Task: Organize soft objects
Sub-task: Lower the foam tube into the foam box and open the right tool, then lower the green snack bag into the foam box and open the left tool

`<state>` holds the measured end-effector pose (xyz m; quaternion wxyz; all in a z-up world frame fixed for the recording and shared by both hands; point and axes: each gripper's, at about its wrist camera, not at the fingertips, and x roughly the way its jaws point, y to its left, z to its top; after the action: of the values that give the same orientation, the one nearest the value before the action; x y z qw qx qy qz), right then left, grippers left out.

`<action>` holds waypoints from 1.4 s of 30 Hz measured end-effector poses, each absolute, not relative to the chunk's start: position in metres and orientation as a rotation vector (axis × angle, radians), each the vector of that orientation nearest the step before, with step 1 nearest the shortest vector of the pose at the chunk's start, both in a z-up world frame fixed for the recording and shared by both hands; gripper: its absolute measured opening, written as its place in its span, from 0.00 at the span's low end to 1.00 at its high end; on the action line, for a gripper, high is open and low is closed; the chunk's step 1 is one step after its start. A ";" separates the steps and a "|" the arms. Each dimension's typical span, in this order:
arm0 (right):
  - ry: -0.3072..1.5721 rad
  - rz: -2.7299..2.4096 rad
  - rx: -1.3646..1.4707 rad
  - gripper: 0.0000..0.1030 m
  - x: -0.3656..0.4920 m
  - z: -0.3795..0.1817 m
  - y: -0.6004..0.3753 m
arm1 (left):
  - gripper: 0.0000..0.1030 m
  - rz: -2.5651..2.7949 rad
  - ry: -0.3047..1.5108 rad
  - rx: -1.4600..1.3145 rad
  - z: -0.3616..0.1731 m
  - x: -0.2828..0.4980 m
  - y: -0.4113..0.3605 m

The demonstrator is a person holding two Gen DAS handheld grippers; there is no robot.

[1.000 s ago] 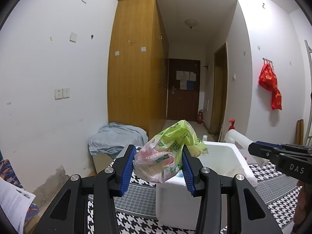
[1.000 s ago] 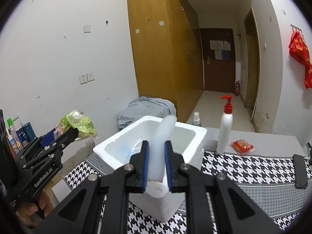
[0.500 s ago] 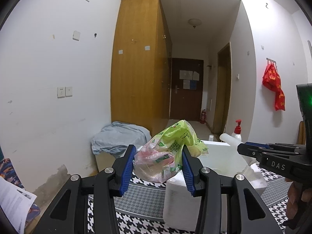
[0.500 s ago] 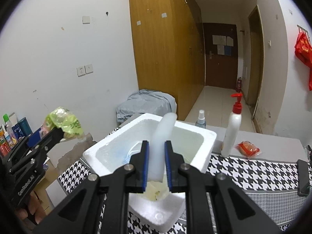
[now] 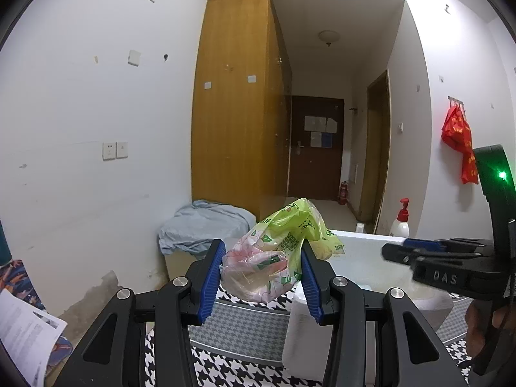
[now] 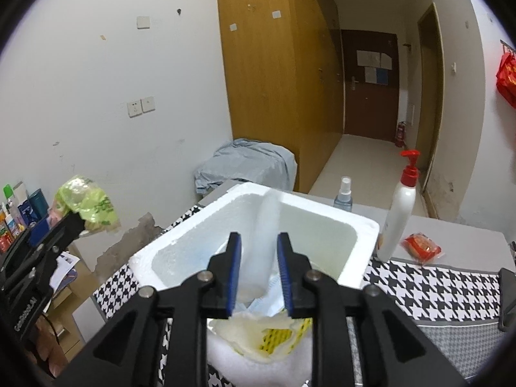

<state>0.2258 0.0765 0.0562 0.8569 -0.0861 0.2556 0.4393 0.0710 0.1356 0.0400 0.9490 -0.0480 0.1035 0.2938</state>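
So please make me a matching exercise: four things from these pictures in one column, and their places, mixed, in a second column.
Things:
1. green plastic bag
2. white foam roll
3. pump bottle
4. red packet

Places:
A. lying on the grey surface
B. between the right hand-held gripper's opening jaws, over the foam box
C. clamped in the left hand-held gripper
D. standing beside the foam box

Pairs: 1-C, 2-B, 3-D, 4-A

Your left hand-held gripper (image 5: 262, 269) points nearly level, pads pressed on a bag (image 5: 277, 254). Your right hand-held gripper (image 6: 259, 267) tilts downward, jaws opening around a white roll (image 6: 262, 242).
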 end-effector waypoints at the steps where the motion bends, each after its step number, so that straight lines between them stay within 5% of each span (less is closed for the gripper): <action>1: 0.536 0.923 -0.177 0.65 0.226 0.056 0.076 | 0.46 0.599 0.210 -0.098 0.040 0.071 0.136; 2: 0.531 0.921 -0.172 0.84 0.225 0.056 0.075 | 0.46 0.599 0.210 -0.099 0.040 0.071 0.135; 4: 0.513 0.921 -0.166 0.88 0.222 0.058 0.072 | 0.46 0.601 0.211 -0.101 0.040 0.071 0.135; 42: 0.484 0.738 -0.061 0.95 0.229 0.064 -0.022 | 0.46 0.399 0.264 -0.087 0.047 0.127 0.113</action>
<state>0.2288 -0.0224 0.0641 0.9037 -0.0293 0.2342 0.3572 0.1271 0.1127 0.0473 0.9706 -0.0433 0.1305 0.1977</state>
